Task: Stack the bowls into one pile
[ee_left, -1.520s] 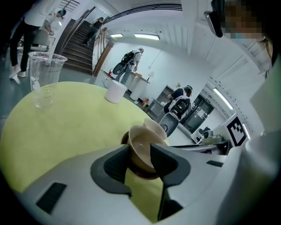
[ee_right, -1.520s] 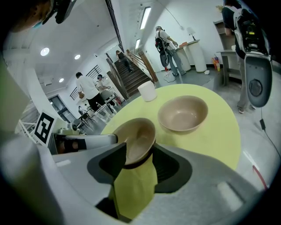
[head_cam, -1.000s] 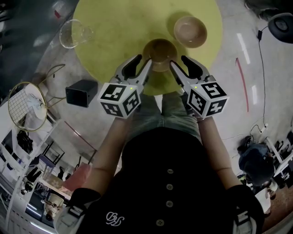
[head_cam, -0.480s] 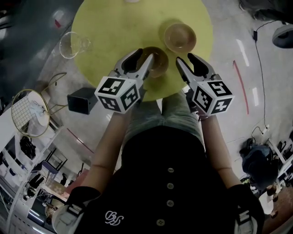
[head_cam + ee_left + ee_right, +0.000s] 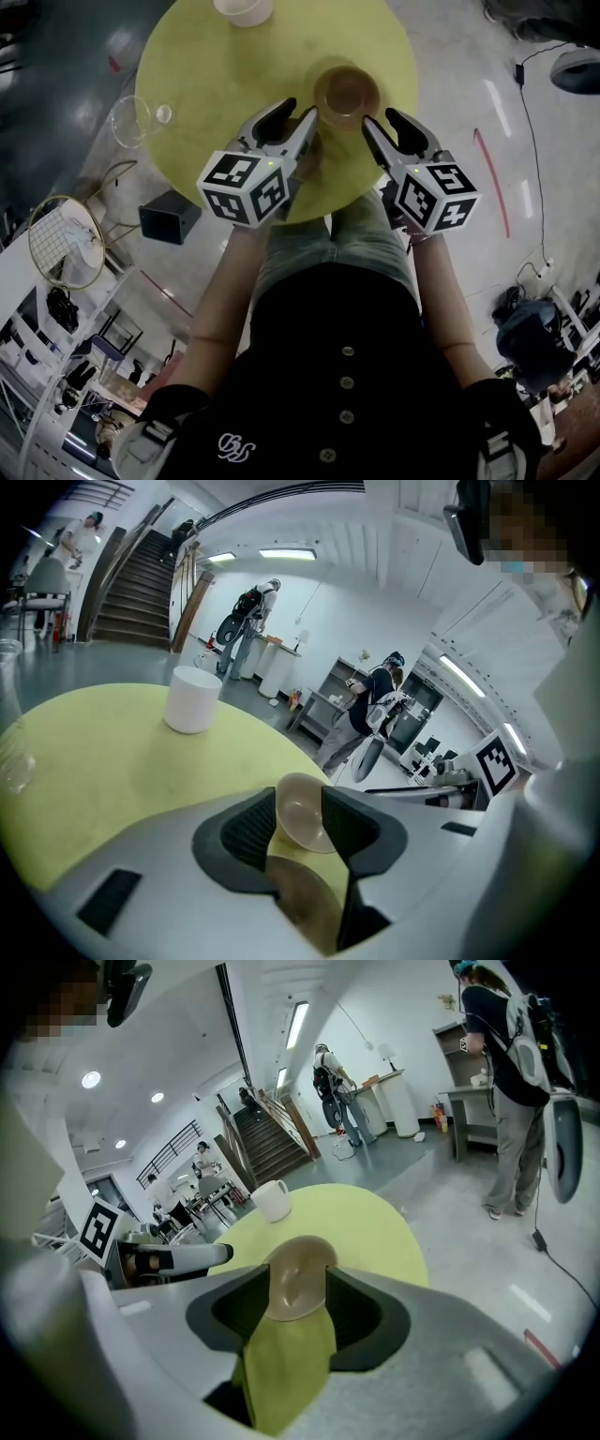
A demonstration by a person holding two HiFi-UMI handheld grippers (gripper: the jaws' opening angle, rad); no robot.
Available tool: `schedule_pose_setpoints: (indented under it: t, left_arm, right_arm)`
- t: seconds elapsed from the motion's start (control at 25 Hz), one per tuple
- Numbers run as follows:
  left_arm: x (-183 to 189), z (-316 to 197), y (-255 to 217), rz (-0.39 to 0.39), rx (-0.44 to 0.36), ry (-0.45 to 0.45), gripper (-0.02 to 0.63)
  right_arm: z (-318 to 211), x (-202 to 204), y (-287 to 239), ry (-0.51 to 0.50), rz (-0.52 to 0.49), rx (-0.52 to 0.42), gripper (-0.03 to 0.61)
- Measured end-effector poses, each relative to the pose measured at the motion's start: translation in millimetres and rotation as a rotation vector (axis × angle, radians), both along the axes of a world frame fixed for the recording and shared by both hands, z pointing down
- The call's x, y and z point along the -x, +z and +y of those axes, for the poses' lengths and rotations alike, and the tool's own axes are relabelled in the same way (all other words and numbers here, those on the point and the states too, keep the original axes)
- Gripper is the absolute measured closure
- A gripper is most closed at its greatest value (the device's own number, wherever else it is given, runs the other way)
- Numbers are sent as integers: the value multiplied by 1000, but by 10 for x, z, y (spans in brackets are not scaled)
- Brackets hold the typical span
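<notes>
- Left tool (image 5: 298,112): parted wide, gripping nothing, hovering above the darker bowl (image 5: 305,907), seen low in the gap near the jaw roots.
- Right tool (image 5: 380,120): likewise spread and empty, with only bare yellow table (image 5: 216,75) beneath its gap.
- Tan bowl (image 5: 347,92): upright on the table, just beyond the tips of both tools, inward of each and centred between them.
- Probably equally near to either tool; round, so no long axis to line up with, only a rim to pinch.
- Key relation: tan bowl ahead of the tips, darker bowl behind and below the left tips, near but apart. Likely means carrying the tan bowl back toward the darker one.
</notes>
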State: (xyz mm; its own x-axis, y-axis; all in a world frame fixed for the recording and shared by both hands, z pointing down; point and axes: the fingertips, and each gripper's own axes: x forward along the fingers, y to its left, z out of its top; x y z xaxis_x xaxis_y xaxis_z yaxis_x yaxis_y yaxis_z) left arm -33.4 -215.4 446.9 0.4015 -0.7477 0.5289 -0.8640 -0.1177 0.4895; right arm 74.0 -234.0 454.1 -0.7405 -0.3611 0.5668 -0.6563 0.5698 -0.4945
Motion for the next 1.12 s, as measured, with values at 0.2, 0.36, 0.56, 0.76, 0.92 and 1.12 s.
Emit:
schedule_pose_setpoints:
  t: [0.2, 0.36, 0.56, 0.76, 0.92, 1.12]
  left_arm:
    - [-95, -160, 116, -18, 34, 27, 474]
    - [-96, -237, 236, -56, 89, 35, 474]
    - [-100, -253, 375, -111, 155, 80, 474]
    - [-139, -252, 441, -168, 202, 132, 474]
    - [-159, -218, 481, -168, 232, 153, 474]
    - [-174, -212, 538, -175, 259, 177, 474]
  right_arm:
    - [-115, -67, 115, -4, -3, 30, 403]
    - [-186, -84, 192, -12, -5, 49, 403]
    - [-218, -37, 322, -33, -9, 74, 403]
    - [-194, 3, 368, -57, -15, 96, 403]
    - [-138, 35, 391, -75, -20, 111, 403]
    - [-121, 103, 408, -99, -32, 129, 403]
